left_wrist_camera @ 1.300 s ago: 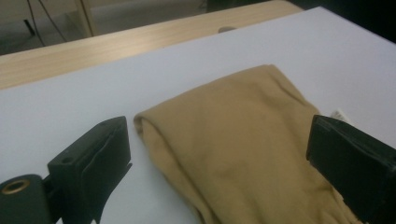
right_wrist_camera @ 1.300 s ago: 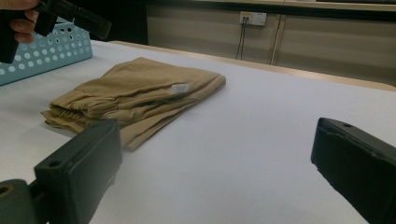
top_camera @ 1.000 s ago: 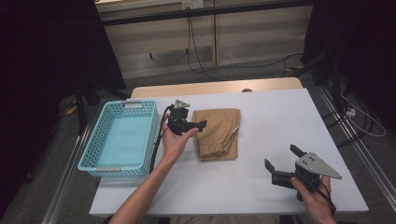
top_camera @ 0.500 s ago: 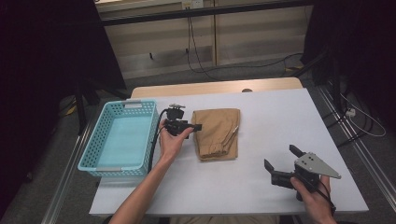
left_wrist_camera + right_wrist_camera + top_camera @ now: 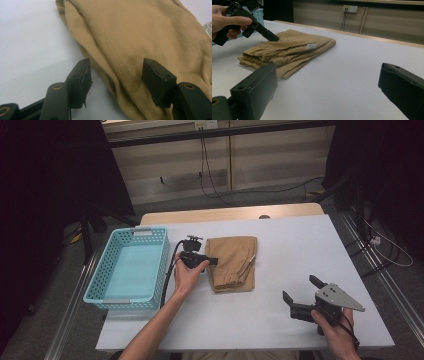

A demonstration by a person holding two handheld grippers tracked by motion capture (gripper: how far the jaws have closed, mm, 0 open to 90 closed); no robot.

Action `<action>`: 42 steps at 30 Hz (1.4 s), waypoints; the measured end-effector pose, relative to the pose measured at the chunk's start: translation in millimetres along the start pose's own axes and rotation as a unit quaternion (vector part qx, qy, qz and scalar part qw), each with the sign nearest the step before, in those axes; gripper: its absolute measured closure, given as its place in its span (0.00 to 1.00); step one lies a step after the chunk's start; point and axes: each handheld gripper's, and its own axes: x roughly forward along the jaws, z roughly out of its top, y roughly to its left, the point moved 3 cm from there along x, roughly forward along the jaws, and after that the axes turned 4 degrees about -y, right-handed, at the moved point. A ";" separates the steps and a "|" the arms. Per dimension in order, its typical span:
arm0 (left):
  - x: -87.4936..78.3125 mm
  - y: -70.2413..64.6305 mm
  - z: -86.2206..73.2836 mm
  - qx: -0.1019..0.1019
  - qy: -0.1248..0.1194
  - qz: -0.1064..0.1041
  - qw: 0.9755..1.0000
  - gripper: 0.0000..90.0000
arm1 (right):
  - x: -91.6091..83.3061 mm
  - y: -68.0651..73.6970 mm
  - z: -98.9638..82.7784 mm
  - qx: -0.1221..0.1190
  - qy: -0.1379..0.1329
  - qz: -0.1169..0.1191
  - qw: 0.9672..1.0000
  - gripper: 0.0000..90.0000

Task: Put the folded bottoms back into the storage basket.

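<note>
Left gripper view alone shows left gripper (image 5: 115, 75) fingers spread astride the trousers' (image 5: 140, 37) edge; right gripper (image 5: 305, 290) spread.

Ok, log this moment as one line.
left gripper: open, jaws straddling edge of folded tan trousers | right gripper: open, apart from trousers | blue basket: left of trousers | white table

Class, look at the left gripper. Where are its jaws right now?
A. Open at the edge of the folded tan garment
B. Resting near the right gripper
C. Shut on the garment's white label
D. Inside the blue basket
A: in the left gripper view the left gripper has its jaws apart, one over the white table and one over the folded tan garment, at its edge.
</note>
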 end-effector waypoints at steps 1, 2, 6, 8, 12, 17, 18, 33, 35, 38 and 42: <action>0.6 -1.7 -0.3 0.006 0.001 0.005 1.000 0.45 | 0.0 0.1 0.1 0.000 0.000 0.000 1.000 0.02; 1.0 -3.4 -0.6 0.008 0.001 0.008 1.000 0.45 | 0.0 0.2 0.1 0.000 0.000 0.002 1.000 0.02; 1.1 -5.8 -1.8 -0.007 0.002 -0.012 1.000 0.53 | -0.2 0.7 0.2 -0.001 0.000 0.001 1.000 0.02; 1.0 -5.8 -2.2 -0.009 0.002 -0.011 1.000 0.54 | -0.1 0.5 0.1 -0.002 0.000 0.001 1.000 0.02; -0.2 -3.7 -3.9 -0.031 -0.001 -0.027 0.999 0.62 | 0.5 0.5 -0.1 -0.001 0.002 0.000 1.000 0.02; -1.8 -2.6 -5.9 -0.041 0.002 -0.039 0.998 0.67 | 0.7 0.8 -0.3 -0.003 0.003 -0.001 1.000 0.02; -2.1 -2.5 -6.1 -0.042 0.005 -0.043 0.998 0.67 | 0.8 0.8 -0.3 -0.003 0.003 -0.002 1.000 0.02; 3.5 -17.6 -9.1 -0.038 0.001 -0.068 0.997 0.80 | 0.8 1.7 0.2 -0.006 0.002 0.000 1.000 0.02; 4.1 -19.3 -9.3 -0.034 0.002 -0.073 0.997 0.85 | 1.0 1.7 0.1 -0.006 0.002 0.000 1.000 0.02; 4.9 -23.3 -9.8 -0.029 0.002 -0.075 0.997 0.88 | 1.0 1.7 0.4 -0.007 0.001 0.001 1.000 0.02; 3.9 -23.6 -10.3 -0.033 -0.004 -0.073 0.997 0.92 | 0.7 1.7 0.4 -0.007 0.001 0.001 1.000 0.02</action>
